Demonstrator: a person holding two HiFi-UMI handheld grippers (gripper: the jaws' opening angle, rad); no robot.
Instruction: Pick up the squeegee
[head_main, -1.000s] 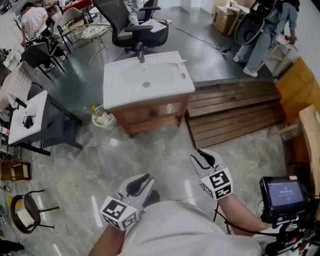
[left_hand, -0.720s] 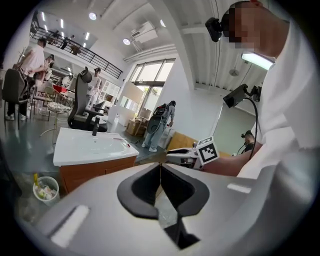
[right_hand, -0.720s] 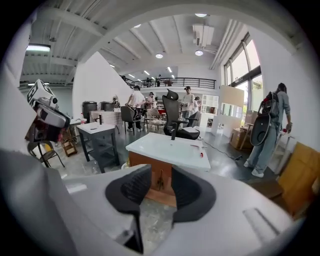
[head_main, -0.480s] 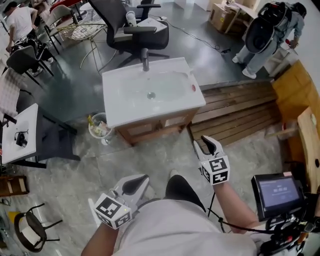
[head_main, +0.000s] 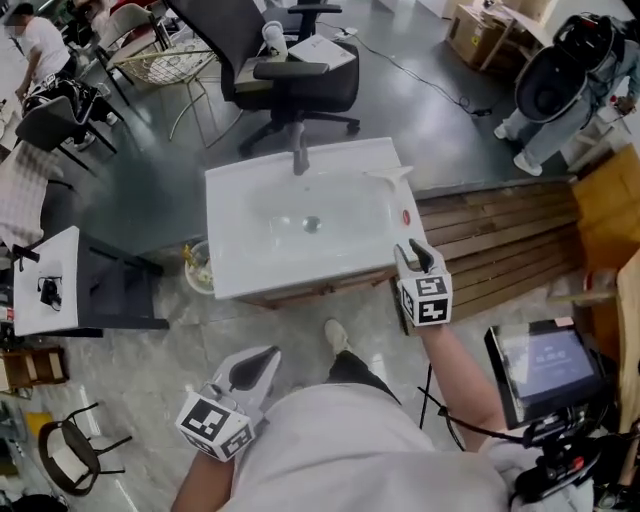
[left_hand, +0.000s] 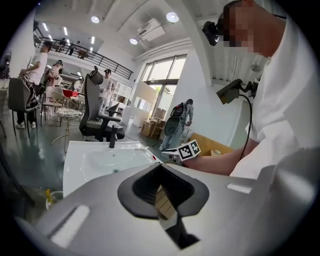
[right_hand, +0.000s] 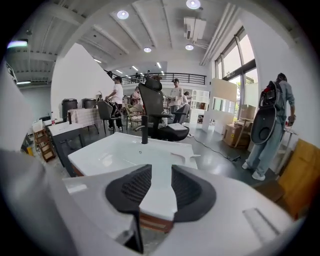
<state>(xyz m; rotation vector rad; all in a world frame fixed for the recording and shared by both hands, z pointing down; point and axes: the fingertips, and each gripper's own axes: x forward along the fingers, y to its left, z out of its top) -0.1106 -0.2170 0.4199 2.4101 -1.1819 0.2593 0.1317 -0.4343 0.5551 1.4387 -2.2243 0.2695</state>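
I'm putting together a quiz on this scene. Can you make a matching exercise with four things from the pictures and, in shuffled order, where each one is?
Things:
1. squeegee
2. faucet
3. office chair
4. right tool

Places:
A. on the floor behind the sink
B. near the sink's front right corner
C. lying on the sink's rim, right side
D. upright at the middle of the sink's back edge

Pairs: 1-C, 2-D, 3-A, 4-B
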